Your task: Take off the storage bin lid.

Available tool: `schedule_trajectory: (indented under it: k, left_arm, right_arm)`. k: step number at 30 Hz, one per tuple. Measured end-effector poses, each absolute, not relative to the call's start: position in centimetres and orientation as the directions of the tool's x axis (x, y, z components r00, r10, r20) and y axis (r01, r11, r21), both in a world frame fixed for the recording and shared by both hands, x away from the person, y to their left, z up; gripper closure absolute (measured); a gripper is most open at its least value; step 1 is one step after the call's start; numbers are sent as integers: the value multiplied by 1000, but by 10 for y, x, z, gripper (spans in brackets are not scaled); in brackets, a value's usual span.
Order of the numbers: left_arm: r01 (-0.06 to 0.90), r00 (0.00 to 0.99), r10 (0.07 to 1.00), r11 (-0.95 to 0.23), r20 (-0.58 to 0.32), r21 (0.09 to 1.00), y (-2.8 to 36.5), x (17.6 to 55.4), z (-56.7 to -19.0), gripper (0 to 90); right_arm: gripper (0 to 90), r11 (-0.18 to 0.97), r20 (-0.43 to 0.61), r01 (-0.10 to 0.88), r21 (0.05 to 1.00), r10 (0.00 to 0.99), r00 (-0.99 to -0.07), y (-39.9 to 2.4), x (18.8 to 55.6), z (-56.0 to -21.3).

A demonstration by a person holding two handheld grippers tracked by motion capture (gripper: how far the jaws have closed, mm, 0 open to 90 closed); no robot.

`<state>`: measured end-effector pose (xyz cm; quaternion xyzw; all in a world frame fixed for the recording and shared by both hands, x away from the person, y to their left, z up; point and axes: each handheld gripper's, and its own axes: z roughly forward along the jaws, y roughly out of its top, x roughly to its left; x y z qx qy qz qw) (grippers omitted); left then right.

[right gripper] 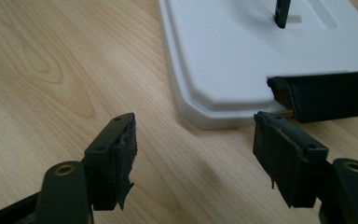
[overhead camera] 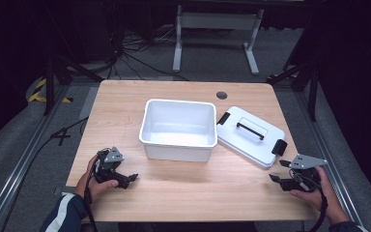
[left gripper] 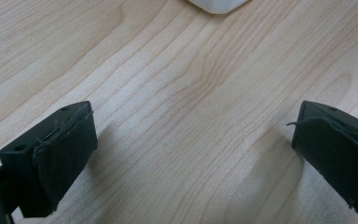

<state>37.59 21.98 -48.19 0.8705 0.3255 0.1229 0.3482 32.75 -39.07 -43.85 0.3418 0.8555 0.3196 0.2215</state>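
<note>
An empty white plastic bin (overhead camera: 178, 129) stands in the middle of the wooden table (overhead camera: 125, 96). To its right lies the white lid (overhead camera: 250, 135), flat, with a black handle (overhead camera: 250, 129) and black side latches. My left gripper (overhead camera: 131, 179) rests low at the table's front left, open, with bare wood between its jaws; a corner of the bin (left gripper: 219, 5) shows ahead of it. My right gripper (overhead camera: 277, 170) is open at the front right, just short of the lid's near corner (right gripper: 214, 112) and its black latch (right gripper: 326, 95). Neither holds anything.
A round cable hole (overhead camera: 221, 95) sits near the table's far edge. Beyond the table stand a white desk frame (overhead camera: 217, 29) and loose cables on the floor. Metal rails run along both sides of the table.
</note>
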Motion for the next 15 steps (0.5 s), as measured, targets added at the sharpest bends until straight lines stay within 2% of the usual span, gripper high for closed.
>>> schedule_trajectory:
  k: [8, 12, 15]
  left_arm:
    - [488, 758, 652, -543, -23, 683, 220, 376, -482, 3]
    - [488, 758, 652, -544, -22, 682, 220, 376, -482, 2]
    - [488, 758, 652, -544, -22, 682, 220, 376, -482, 2]
  right_arm:
    - [286, 499, -97, 474, 726, 756, -648, -398, 322, -461]
    - [279, 441, -37, 495, 748, 773, -633, -403, 321, -467]
    - [265, 432, -32, 503, 748, 781, -624, -403, 321, -467]
